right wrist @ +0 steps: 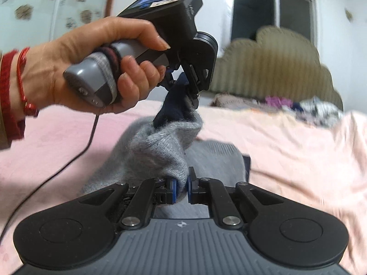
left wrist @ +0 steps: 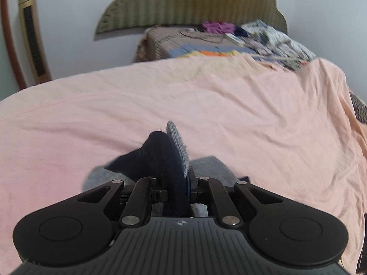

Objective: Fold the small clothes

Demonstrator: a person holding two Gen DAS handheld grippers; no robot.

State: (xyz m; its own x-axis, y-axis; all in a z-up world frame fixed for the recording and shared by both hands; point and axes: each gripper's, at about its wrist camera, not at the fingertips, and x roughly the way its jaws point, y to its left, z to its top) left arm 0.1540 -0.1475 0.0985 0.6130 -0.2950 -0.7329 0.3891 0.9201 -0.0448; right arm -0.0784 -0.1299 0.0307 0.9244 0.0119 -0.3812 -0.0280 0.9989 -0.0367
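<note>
Right gripper (right wrist: 181,188) clamped on grey sock (right wrist: 160,146); left gripper (right wrist: 183,87) pinches its navy toe, probably. Keep both grips firm, fold over bed (right wrist: 298,151).

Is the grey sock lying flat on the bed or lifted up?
Lifted up and bunched. The left gripper pinches the grey sock at its dark end, the right gripper its grey end, above the pink sheet.

Garment (right wrist: 160,146) lifted off bed sheet (left wrist: 229,114) between two grippers, left gripper (right wrist: 183,87) above and behind right gripper (right wrist: 181,189), rest of it on sheet below; clothes pile (left wrist: 263,36) at far end before headboard (left wrist: 188,2).
</note>
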